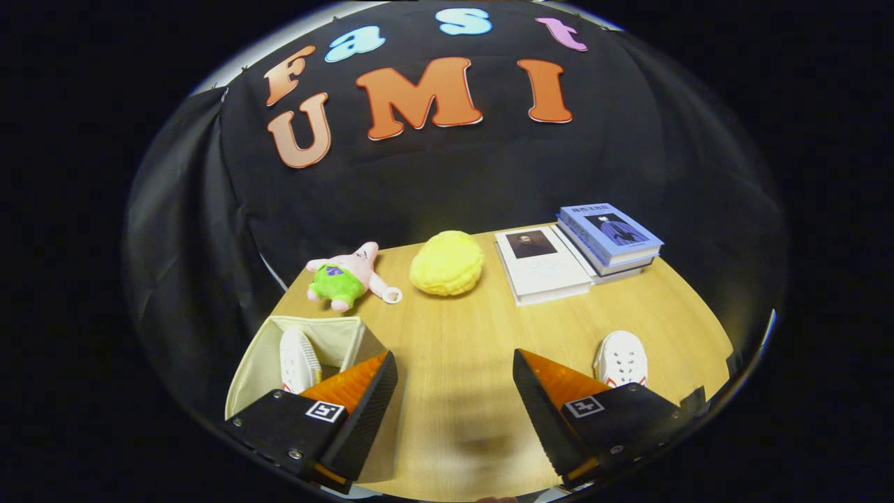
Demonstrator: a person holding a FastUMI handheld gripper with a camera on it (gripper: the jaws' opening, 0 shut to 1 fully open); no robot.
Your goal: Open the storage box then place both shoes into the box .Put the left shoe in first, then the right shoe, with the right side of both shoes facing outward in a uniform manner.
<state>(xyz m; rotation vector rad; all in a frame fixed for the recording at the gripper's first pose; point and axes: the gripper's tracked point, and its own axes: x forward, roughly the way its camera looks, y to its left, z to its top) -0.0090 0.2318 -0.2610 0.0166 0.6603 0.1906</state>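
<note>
A beige fabric storage box (262,349) stands open on the wooden table, just beyond my left finger. One white shoe (298,360) stands on its side inside the box, partly hidden by that finger. The other white shoe (620,358) lies on the table just past my right finger, toe pointing away. My gripper (454,363) hangs open above the bare table between box and second shoe, with nothing between its fingers.
Farther back on the table (454,328) lie a pink and green plush toy (347,276), a yellow knobbly ball (447,263), a white book (541,264) and a stack of blue books (609,236). Black cloth walls the booth behind.
</note>
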